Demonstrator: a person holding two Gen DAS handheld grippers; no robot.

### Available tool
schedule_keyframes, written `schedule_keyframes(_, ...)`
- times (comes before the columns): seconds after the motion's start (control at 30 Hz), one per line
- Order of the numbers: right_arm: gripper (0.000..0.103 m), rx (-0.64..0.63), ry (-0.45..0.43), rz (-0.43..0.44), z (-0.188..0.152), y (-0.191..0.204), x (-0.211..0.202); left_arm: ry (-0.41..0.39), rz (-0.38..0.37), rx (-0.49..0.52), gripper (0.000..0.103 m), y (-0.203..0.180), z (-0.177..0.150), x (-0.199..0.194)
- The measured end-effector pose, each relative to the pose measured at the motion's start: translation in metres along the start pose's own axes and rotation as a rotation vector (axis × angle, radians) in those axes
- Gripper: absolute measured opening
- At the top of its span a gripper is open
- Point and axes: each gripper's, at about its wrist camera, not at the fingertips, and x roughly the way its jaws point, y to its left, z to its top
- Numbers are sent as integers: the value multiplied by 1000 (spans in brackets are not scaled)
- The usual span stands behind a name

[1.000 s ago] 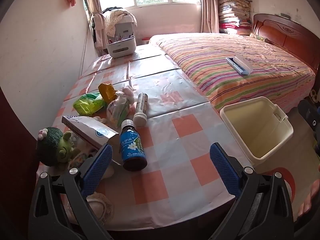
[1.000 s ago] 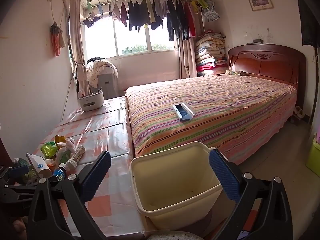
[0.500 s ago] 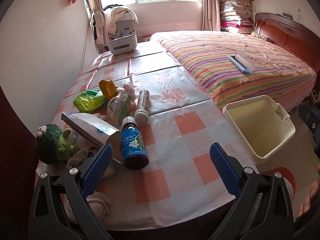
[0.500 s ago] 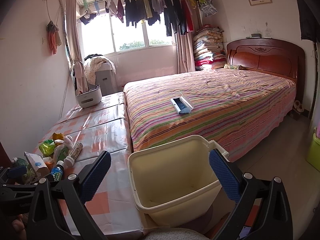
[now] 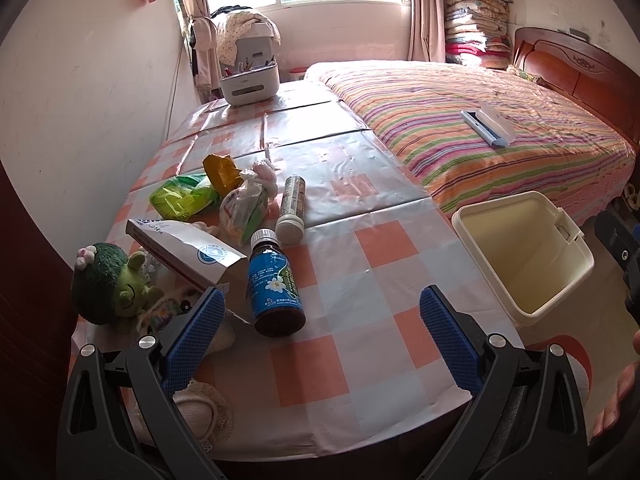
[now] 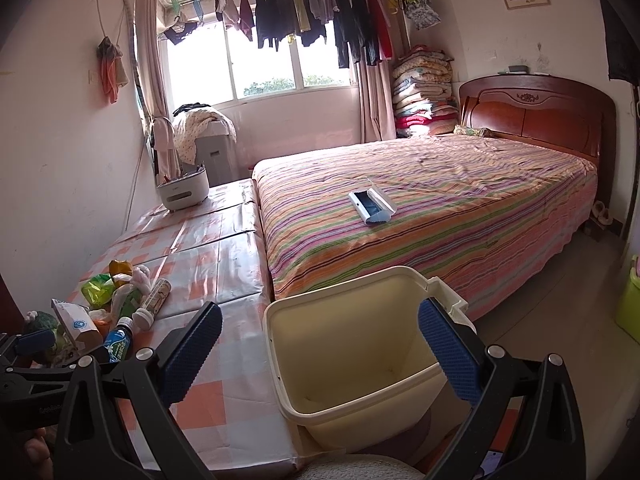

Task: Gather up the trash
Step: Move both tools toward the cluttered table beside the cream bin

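Here both claws gape empty: left claw (image 5: 320, 334) above the brown glass bottle (image 5: 276, 290), right claw (image 6: 320, 354) over the cream plastic bin (image 6: 360, 364).

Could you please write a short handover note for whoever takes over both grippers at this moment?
Left gripper: open, empty, over the near table edge, facing the trash pile.
Right gripper: open, empty, above the bin.
Trash on the checked table: brown bottle, white carton, capped tube, clear bag, green packet, yellow wrapper.
Bin stands beside the table on the bed side; it looks empty.
Done: nothing collected.
Left: everything; the bottle is probably nearest the left gripper.
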Motion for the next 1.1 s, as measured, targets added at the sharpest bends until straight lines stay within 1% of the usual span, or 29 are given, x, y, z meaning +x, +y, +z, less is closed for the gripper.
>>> schedule_keyframes(0.2, 96, 2, 21, 13, -3, 3, 4, 3, 7, -13, 97, 5, -2, 0)
schedule_keyframes(0.7, 96, -11, 19, 19, 1, 9, 2, 8, 0, -22, 97, 8, -3, -1)
schedule_keyframes(0.93, 96, -25, 31, 28, 4, 15, 3, -6, 10, -36, 97, 16, -1, -6)
schedule_keyframes(1.1, 96, -31, 44, 32, 1, 17, 7, -24, 18, -56, 97, 25, 1, -14)
